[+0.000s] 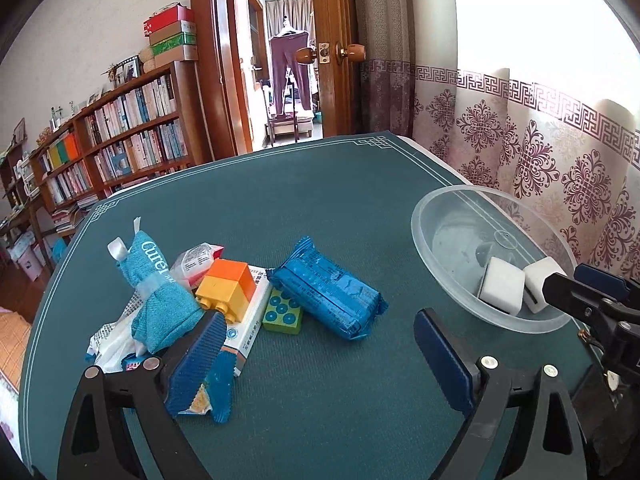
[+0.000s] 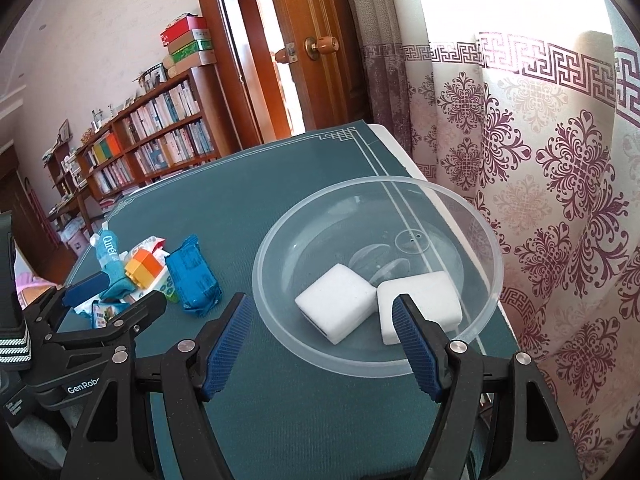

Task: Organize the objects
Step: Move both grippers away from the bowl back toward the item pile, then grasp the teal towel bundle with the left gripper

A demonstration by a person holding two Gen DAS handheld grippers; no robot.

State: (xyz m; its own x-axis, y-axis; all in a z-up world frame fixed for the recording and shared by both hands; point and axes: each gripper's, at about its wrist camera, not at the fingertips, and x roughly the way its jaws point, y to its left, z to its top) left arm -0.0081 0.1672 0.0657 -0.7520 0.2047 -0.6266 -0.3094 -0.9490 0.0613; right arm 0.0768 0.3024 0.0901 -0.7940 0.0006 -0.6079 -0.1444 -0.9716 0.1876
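On the green desk (image 1: pixel 320 208), the loose things are lying in a heap towards its left side, while the clear plastic bowl (image 2: pixel 276 240) is standing near the right edge by the curtain.

The left tool (image 1: pixel 324 344) is hanging over the near edge of that heap with its jaws spread wide and nothing between them; one blue pad is just in front of a small crinkled snack packet (image 1: pixel 200 396). The right tool (image 2: pixel 324 328) is hovering at the near rim of the bowl, jaws partly apart and gripping nothing.

The blue foil-wrapped pack (image 1: pixel 328 292) is lying apart from the heap's edge and is probably the easiest pick: light, slightly squashy, with a slippery wrapper, so taking it across its short sides would likely be steadiest. The orange and yellow toy brick (image 1: pixel 228 288) is resting on a white box (image 1: pixel 248 320); it looks stiff and light, with flat faces that should grip well. The teal cloth pouch (image 1: pixel 160 304) looks soft and will likely sag, so its middle seems best. A green dotted tile (image 1: pixel 282 314) is sitting low beside the box.

Inside the bowl, two white foam-like cubes (image 2: pixel 336 300) are lying touching each other near the front wall; the rest of the bowl is bare.
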